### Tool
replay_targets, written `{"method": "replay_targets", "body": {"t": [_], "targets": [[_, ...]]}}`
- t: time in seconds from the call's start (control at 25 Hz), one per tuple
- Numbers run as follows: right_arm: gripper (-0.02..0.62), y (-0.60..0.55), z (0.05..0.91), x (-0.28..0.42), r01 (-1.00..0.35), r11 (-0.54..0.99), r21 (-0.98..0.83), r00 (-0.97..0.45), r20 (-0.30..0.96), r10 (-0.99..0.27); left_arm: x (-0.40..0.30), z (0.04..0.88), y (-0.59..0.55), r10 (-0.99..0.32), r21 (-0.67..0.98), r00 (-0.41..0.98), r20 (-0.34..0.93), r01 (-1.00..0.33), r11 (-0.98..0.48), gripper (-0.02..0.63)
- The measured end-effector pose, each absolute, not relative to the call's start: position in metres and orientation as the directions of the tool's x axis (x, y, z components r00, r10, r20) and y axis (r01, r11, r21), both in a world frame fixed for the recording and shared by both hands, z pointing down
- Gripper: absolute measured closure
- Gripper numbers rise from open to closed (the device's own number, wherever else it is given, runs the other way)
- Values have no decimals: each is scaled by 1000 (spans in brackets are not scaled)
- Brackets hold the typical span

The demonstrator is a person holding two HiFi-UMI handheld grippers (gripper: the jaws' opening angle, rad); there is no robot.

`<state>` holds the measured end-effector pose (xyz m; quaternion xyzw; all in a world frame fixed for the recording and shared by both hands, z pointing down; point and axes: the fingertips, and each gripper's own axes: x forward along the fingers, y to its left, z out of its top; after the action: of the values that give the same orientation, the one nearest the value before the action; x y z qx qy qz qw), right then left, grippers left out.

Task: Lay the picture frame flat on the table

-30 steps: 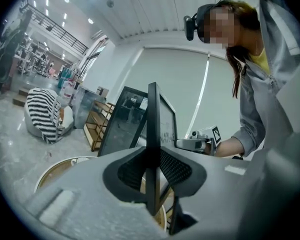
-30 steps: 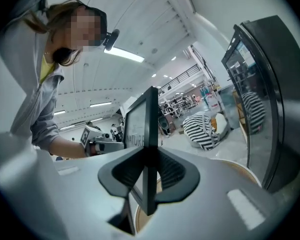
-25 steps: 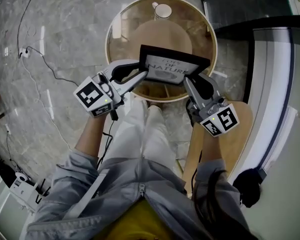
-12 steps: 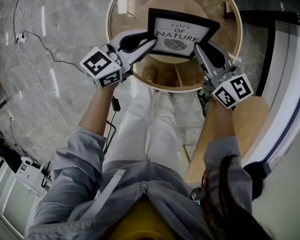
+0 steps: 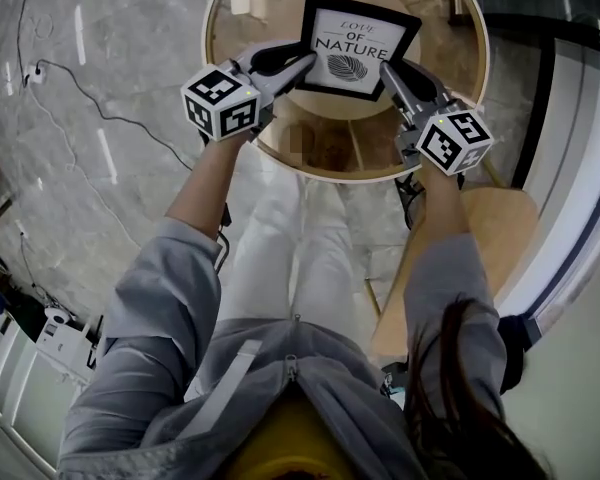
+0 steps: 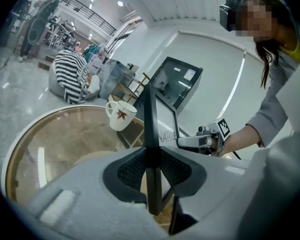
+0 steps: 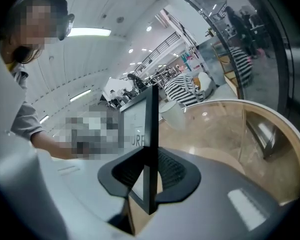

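Note:
A black picture frame (image 5: 355, 46) with a white print of a leaf and words is held low over the round glass-topped table (image 5: 325, 172), its face turned up towards me. My left gripper (image 5: 302, 65) is shut on the frame's left edge. My right gripper (image 5: 388, 70) is shut on its right edge. In the left gripper view the frame's thin black edge (image 6: 149, 134) stands upright between the pads, and my right gripper (image 6: 197, 141) shows on the far side. The right gripper view shows the same clamped edge (image 7: 151, 134). Whether the frame touches the glass I cannot tell.
A white mug with a leaf print (image 6: 121, 115) stands on the glass beyond the frame. A wooden seat (image 5: 485, 248) is at the table's right, near my legs. A cable (image 5: 80, 98) runs across the marble floor on the left. A dark cabinet (image 6: 179, 81) stands behind the table.
Both grippers have carried the frame down and further out over the table. Its face now shows more squarely from above.

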<state>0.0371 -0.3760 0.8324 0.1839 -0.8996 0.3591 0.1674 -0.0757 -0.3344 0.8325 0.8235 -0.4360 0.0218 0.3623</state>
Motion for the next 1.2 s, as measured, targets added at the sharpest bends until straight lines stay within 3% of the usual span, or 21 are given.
{"method": "replay_targets", "body": {"t": [0.68,1.2], "targets": [[511,-379,895,40,-583,517,-627,-777,617,-128,-75,901,-336,-624,637,571,533,-757,-148,503],[483,-388,925,50,-731,365,-576,-651,749,-122,-83,922,-341,-599,544,432,674,-839,7,485]]}}
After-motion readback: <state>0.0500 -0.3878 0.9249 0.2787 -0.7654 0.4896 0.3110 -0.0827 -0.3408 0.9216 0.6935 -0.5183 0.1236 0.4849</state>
